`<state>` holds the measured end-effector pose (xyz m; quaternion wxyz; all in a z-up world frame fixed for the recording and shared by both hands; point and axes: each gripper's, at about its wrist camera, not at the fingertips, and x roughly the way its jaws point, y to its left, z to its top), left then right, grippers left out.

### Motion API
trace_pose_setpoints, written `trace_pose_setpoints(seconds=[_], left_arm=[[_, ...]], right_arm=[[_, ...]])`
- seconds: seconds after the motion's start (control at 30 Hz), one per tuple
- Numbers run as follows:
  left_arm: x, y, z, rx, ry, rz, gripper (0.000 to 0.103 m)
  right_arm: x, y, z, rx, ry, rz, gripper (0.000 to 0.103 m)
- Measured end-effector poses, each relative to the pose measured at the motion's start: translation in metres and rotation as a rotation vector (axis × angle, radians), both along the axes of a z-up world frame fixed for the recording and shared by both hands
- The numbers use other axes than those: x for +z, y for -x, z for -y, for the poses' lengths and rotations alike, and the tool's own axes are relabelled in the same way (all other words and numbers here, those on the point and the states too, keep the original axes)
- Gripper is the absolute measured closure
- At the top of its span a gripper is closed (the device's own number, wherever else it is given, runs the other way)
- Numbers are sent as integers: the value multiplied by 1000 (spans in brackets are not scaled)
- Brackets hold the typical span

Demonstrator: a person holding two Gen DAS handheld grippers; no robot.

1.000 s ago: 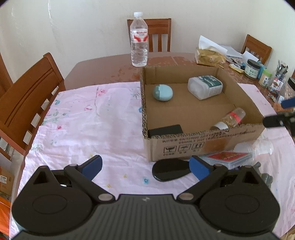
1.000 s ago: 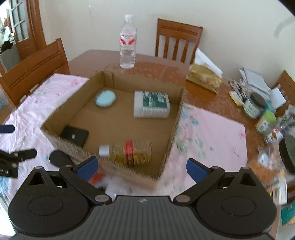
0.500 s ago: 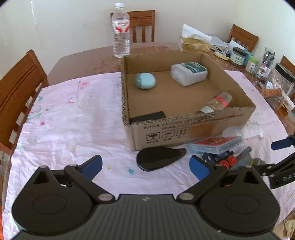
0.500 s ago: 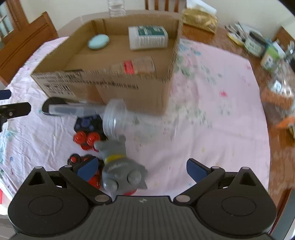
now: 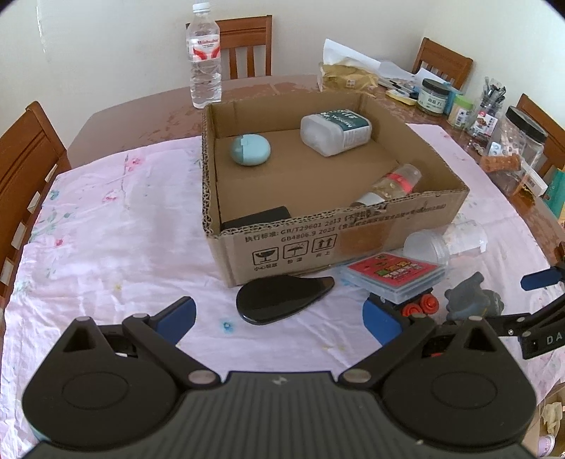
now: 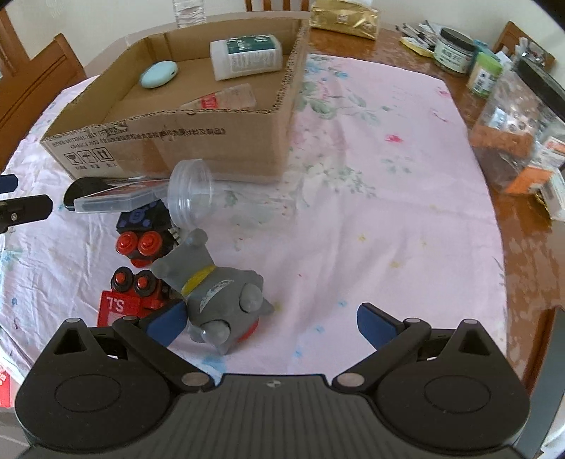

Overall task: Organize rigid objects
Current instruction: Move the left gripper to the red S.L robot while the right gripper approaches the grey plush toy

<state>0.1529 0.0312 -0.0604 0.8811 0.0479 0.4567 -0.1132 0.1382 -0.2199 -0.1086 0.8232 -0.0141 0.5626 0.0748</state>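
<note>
A cardboard box point(image 5: 353, 233) on the pink cloth holds a teal case point(image 5: 250, 149), a white bottle point(image 5: 335, 131), a spice bottle point(image 5: 392, 185) and a black block point(image 5: 256, 219). In front of it lie a black flat piece point(image 5: 282, 298), a card case point(image 5: 392, 277), a clear cup point(image 6: 192, 192), red-and-black toy blocks point(image 6: 143, 245) and a grey toy point(image 6: 215, 287). My left gripper point(image 5: 279, 317) is open and empty, just short of the black piece. My right gripper point(image 6: 272, 323) is open and empty, its left finger beside the grey toy.
A water bottle point(image 5: 204, 56) stands behind the box. Jars point(image 5: 432, 95), a clear canister point(image 6: 519, 127) and clutter crowd the table's right side. Wooden chairs point(image 5: 24, 159) surround the table. A brown bag point(image 6: 344, 17) lies behind the box.
My right gripper has dropped from above the box to the toys in front of it. My left gripper has shifted left and back a little, so the box sits more to the right.
</note>
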Motion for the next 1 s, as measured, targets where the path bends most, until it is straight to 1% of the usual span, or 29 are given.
trace_pose_setpoints(seconds=[0.1, 0.2, 0.27, 0.43, 0.53, 0.6, 0.73, 0.93, 1.0], left_arm=[[0, 0, -2, -2, 2, -1, 3], [0, 0, -2, -7, 2, 2, 3], [1, 1, -3, -10, 3, 5, 3], [4, 4, -5, -18, 1, 11, 3], [4, 5, -7, -26, -2, 6, 3], [3, 6, -8, -34, -3, 2, 3], [2, 6, -8, -53, -4, -4, 3], [0, 1, 0, -84, 14, -5, 3], [0, 0, 4, -97, 17, -3, 3]], right_arm=[[2, 1, -5, 3, 12, -10, 0], [9, 1, -13, 13, -31, 1, 0], [15, -2, -18, 10, -62, 27, 0], [15, -18, -33, -41, -58, 85, 0], [5, -26, -38, -95, -44, 79, 0], [0, -26, -39, -111, -21, 68, 0], [-2, -12, -32, -142, -61, 51, 0], [-2, 6, -34, -152, -53, 7, 0], [-1, 8, -37, -149, -50, 11, 5]])
